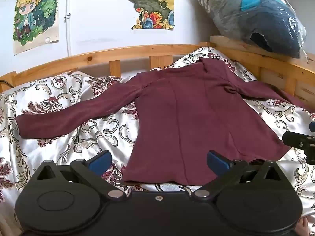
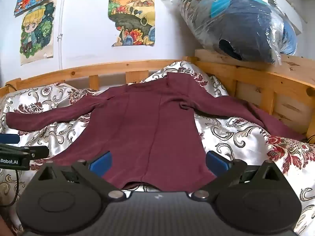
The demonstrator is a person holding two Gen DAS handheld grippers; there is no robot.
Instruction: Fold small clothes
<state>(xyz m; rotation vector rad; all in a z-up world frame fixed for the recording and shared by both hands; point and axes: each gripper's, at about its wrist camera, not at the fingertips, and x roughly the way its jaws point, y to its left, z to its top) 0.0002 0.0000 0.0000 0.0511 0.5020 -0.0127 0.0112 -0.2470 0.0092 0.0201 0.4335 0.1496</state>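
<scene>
Floral satin bedspread (image 1: 59,102) covered the bed; maroon long-sleeve top (image 1: 189,118) lay flat across frame centre, sleeves spread left & right. Left claw (image 1: 158,160) and right claw (image 2: 158,160) both gaped wide at bottom centre, w/ nothing gripped, over the hem.

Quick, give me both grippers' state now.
Left gripper: open, holding nothing, above the maroon top's hem.
Right gripper: open, holding nothing.
</scene>
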